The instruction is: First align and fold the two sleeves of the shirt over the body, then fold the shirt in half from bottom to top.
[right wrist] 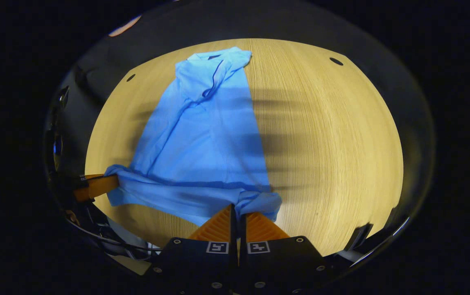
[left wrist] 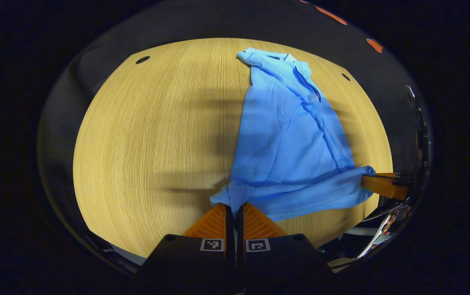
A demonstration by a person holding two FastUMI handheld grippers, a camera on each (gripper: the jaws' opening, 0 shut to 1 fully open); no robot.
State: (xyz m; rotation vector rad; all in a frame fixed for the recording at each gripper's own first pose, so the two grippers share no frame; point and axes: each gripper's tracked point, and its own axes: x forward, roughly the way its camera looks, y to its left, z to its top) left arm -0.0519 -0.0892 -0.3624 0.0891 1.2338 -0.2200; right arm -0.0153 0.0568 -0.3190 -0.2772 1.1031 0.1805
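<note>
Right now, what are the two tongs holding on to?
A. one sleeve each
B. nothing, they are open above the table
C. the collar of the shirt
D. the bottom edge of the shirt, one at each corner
D: the left tongs and the right tongs are each pinched shut on a bottom corner of the blue shirt, and the collar lies at the far end of the wooden table.

The shirt point(left wrist: 288, 139) was a plain light blue with no print, darker blue along its seams and the collar placket. The desk point(left wrist: 157, 143) was pale yellow wood with fine straight grain and a few small dark holes near its edge. Grey shadow bands crossed the wood. The tongs' point(left wrist: 234, 207) bodies carried small black-and-white square markers.
</note>
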